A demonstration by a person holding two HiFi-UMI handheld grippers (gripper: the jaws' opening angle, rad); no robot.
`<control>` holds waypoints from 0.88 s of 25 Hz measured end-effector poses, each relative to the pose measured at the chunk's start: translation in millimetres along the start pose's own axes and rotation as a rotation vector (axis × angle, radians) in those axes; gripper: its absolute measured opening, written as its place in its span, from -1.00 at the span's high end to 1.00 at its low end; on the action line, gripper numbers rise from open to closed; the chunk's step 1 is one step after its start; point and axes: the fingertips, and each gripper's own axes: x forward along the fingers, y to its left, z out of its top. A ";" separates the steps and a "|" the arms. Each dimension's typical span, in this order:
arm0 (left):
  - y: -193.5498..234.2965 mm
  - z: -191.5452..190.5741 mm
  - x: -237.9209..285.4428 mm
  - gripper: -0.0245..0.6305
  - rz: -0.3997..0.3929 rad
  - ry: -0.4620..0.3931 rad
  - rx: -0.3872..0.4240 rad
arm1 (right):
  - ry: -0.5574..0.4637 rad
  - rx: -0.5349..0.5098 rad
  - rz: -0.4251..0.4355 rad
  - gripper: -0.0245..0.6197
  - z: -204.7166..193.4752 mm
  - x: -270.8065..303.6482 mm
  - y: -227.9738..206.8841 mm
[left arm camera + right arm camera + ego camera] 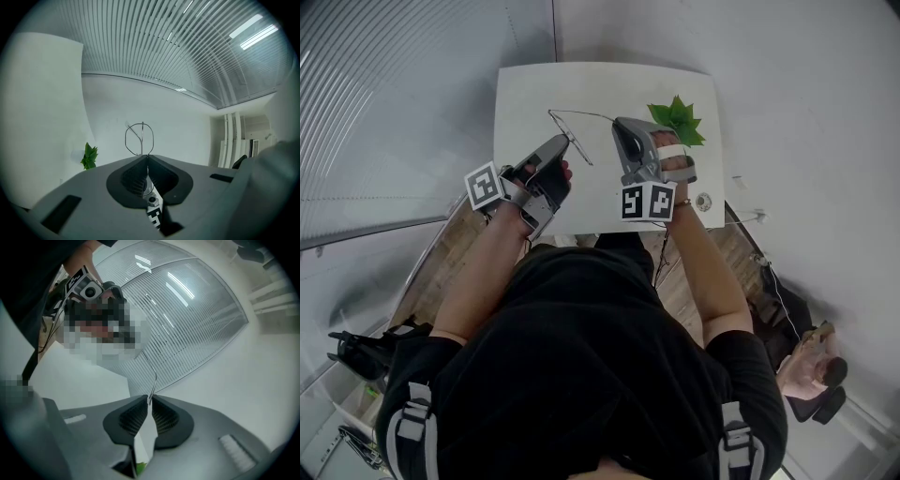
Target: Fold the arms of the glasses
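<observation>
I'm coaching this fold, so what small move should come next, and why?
Probably swing the right tongs toward the left tongs, folding the arm they pinch against the frame the left ones clamp. The arm looks splayed out, above the table.

green plant (678, 120) sits on white table (525, 94).

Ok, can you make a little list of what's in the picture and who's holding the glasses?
thing: thin wire glasses
left hand-held gripper: shut on the rim
right hand-held gripper: shut on the tip of one arm
that arm: stretched out, not folded yet
underneath: white table
also there: green plant on the table
</observation>
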 end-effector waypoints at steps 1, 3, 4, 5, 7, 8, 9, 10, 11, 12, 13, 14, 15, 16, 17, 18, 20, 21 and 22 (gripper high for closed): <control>0.6 0.7 -0.2 0.89 0.001 -0.002 0.000 | -0.004 0.001 0.002 0.80 0.9 -0.7 1.4; 1.8 2.5 -1.5 0.89 0.004 -0.006 0.002 | -0.013 0.003 0.005 0.80 4.2 -2.5 3.7; 1.9 3.4 -2.3 0.89 0.004 -0.009 0.003 | -0.018 0.003 0.006 0.80 6.4 -3.8 4.7; 1.6 4.2 -2.9 0.89 0.004 -0.011 0.004 | -0.022 0.002 0.008 0.80 8.5 -5.1 5.7; 0.9 5.3 -3.4 0.89 0.005 -0.014 0.005 | -0.033 0.003 0.011 0.80 12.4 -7.5 7.4; 0.7 5.8 -3.5 0.89 0.005 -0.017 0.005 | -0.038 0.003 0.014 0.80 14.0 -8.3 8.2; 0.6 6.1 -3.7 0.89 0.005 -0.019 0.005 | -0.044 0.002 0.016 0.80 15.5 -8.9 9.3; 0.6 6.3 -4.1 0.89 0.005 -0.022 0.005 | -0.049 0.000 0.018 0.80 16.8 -9.4 10.7; 0.6 6.5 -4.6 0.89 0.005 -0.025 0.005 | -0.053 -0.004 0.021 0.80 18.3 -10.2 12.3; 0.5 6.7 -5.1 0.89 0.004 -0.028 0.005 | -0.057 -0.007 0.023 0.80 19.8 -11.0 13.7; 0.1 6.9 -5.4 0.89 0.004 -0.031 0.006 | -0.061 -0.010 0.025 0.80 21.5 -11.9 15.0; -0.2 7.4 -5.6 0.89 0.004 -0.033 0.007 | -0.065 -0.013 0.027 0.80 23.2 -12.8 16.1; -0.2 8.1 -5.6 0.89 0.004 -0.035 0.008 | -0.069 -0.014 0.029 0.80 24.7 -13.5 17.2; 0.0 8.9 -5.6 0.89 0.004 -0.037 0.009 | -0.074 -0.014 0.031 0.80 26.1 -14.1 18.3; 0.1 9.7 -5.4 0.89 0.004 -0.038 0.011 | -0.078 -0.014 0.032 0.80 27.5 -14.7 19.4; -0.1 10.4 -5.1 0.89 0.003 -0.040 0.013 | -0.083 -0.014 0.034 0.80 29.0 -15.4 20.4; -1.0 11.3 -4.8 0.89 0.000 -0.043 0.015 | -0.092 -0.014 0.038 0.80 32.3 -17.1 22.7; -1.5 11.8 -4.9 0.89 -0.001 -0.045 0.015 | -0.097 -0.015 0.040 0.80 34.1 -17.8 24.0; -1.8 12.3 -5.1 0.89 -0.002 -0.046 0.016 | -0.100 -0.015 0.043 0.80 35.8 -18.4 25.4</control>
